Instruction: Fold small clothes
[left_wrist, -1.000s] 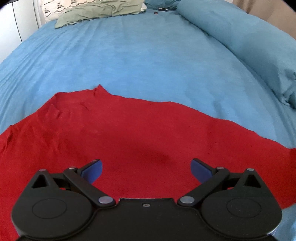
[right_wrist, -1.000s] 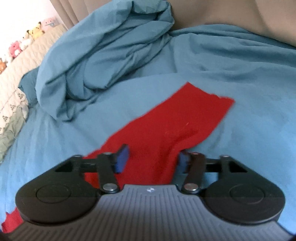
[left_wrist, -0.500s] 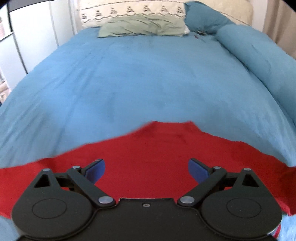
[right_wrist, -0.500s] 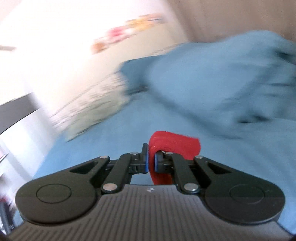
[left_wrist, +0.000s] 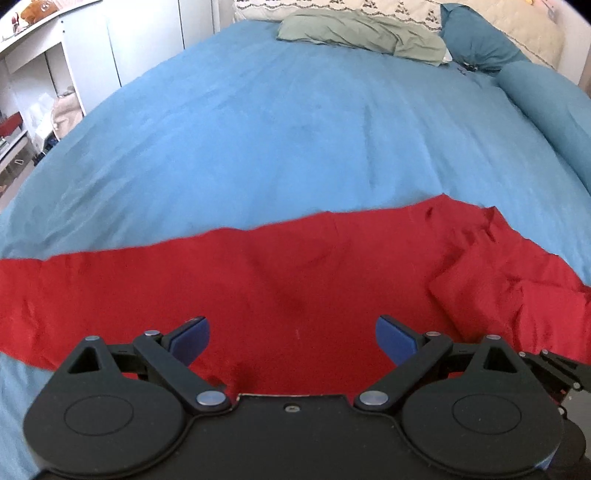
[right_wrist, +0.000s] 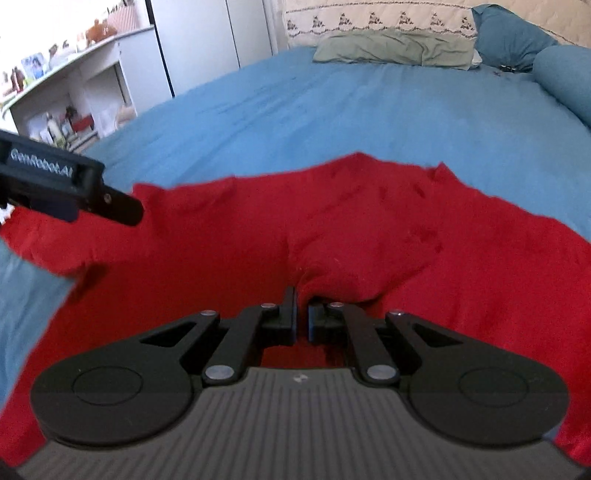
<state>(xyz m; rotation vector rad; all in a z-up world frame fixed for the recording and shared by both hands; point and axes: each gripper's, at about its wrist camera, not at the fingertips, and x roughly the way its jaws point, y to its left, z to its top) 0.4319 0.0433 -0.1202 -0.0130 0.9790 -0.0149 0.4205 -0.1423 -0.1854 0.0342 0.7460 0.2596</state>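
Note:
A red garment (left_wrist: 295, 266) lies spread across the blue bed cover (left_wrist: 295, 129). My left gripper (left_wrist: 291, 332) hovers over its near part, jaws open with nothing between the blue pads. In the right wrist view the right gripper (right_wrist: 302, 314) is shut on a bunched fold of the red garment (right_wrist: 221, 240), which rises into the narrow gap between the pads. The left gripper (right_wrist: 110, 201) shows at the left of that view, just above the cloth's left end. A part of the right gripper (left_wrist: 554, 369) peeks in at the left wrist view's lower right.
A green pillow (left_wrist: 362, 37) and a patterned pillow (right_wrist: 376, 18) lie at the head of the bed. A rolled blue duvet (left_wrist: 554, 110) runs along the right side. White shelves with small items (right_wrist: 74, 92) stand beyond the bed's left edge.
The right gripper closed on the red sleeve end and carried it across over the garment, rolling as it went. The left gripper slid sideways along the garment, still open.

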